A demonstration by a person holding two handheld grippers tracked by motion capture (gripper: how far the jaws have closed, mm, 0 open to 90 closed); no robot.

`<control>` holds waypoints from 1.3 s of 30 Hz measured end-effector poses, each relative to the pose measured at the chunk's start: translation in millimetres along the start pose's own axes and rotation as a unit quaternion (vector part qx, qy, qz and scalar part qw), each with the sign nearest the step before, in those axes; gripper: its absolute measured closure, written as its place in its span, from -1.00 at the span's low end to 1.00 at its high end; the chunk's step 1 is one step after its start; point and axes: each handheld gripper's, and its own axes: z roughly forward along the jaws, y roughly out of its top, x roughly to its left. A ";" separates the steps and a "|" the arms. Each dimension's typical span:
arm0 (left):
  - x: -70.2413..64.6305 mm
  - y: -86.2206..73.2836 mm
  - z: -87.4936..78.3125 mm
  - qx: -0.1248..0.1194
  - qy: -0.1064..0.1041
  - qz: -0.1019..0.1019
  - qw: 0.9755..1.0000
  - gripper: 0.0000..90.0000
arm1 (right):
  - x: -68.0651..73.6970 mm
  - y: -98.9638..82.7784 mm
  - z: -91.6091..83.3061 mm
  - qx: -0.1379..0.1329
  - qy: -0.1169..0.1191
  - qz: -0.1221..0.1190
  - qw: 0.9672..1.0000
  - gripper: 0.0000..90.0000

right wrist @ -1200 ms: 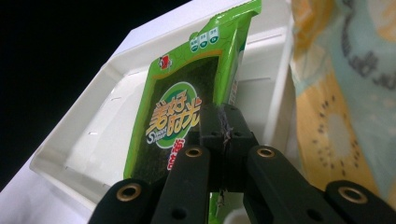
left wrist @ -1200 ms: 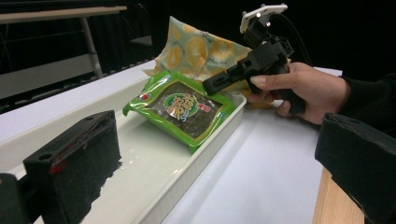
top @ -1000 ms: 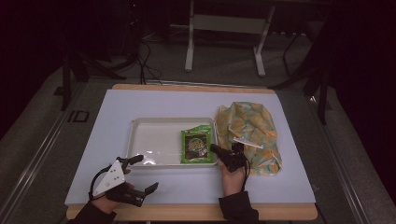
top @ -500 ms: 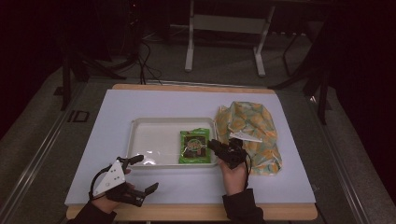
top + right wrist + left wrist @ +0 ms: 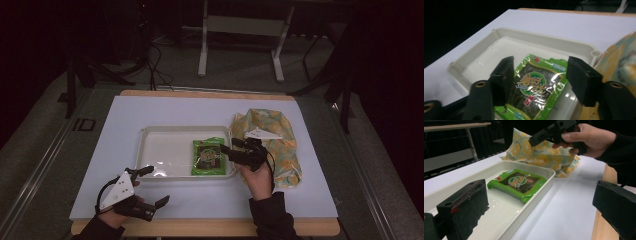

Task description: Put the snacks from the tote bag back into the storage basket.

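A green seaweed snack packet lies flat in the right half of a white tray. My right gripper hovers above the packet's right side, pointing left. Its jaws have just been opening and stand open; the packet lies below them, untouched. In the left gripper view the right gripper hangs in a hand over the tray's far end. My left gripper rests open near the front left edge, with nothing between its jaws.
A cloth bag printed with orange slices lies right of the tray, touching its corner. The white table sheet ends at a wooden front edge. Dark floor, cables and a metal stand surround the table.
The right gripper has lifted off the packet's right edge and its jaws have opened, leaving the packet in the tray. The left gripper has stayed still.
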 end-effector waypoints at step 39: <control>-0.7 -0.5 0.7 0.002 -0.001 -0.002 1.000 -0.99 | -67.8 11.9 -93.2 -0.051 -0.106 -0.052 0.992 -0.67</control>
